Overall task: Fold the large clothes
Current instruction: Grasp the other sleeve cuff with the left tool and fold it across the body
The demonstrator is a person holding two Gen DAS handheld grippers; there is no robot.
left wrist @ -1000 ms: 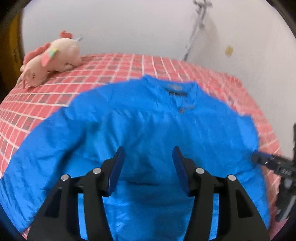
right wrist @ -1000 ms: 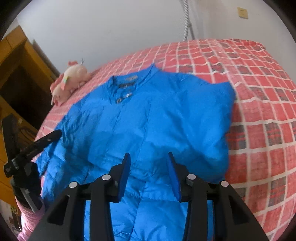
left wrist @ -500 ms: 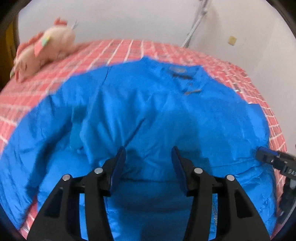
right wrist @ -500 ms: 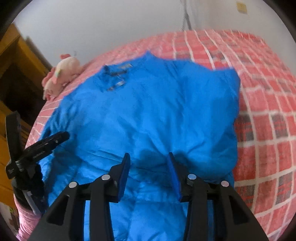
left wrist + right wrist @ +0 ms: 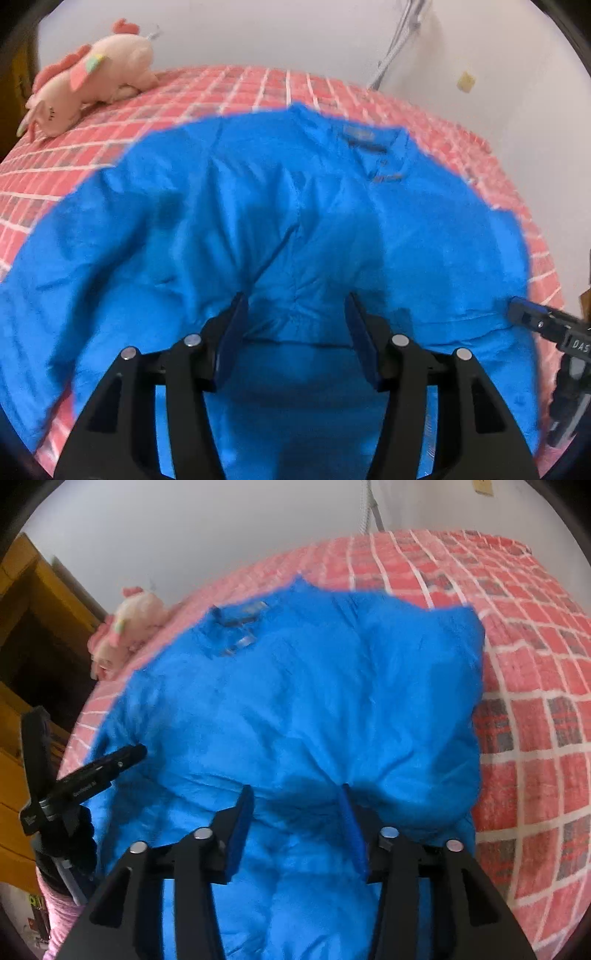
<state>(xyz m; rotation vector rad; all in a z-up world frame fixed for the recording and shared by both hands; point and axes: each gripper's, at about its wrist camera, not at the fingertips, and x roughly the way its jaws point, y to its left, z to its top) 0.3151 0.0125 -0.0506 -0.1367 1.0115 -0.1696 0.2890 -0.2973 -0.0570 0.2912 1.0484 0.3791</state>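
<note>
We have the blue padded jacket (image 5: 295,229) spread front-up across the bed (image 5: 236,92), its collar at twelve o'clock and its hem toward us at six, most likely laid flat so the sides can be folded in. Our left claw (image 5: 295,314) hangs over the lower front with its jaws about half open, having just widened, and nothing is pinched between them. Our right claw (image 5: 295,805) sits over the same lower band, toward the jacket's three o'clock side; its jaws have also just been opening, fabric lies under the gap, and the pads do not press on it. A pink plush toy (image 5: 92,74) lies at ten o'clock, clear of the jacket. A dark label (image 5: 360,133) at the collar is too blurred to read; the claw at the left view's edge shows only the letters "DAS".
</note>
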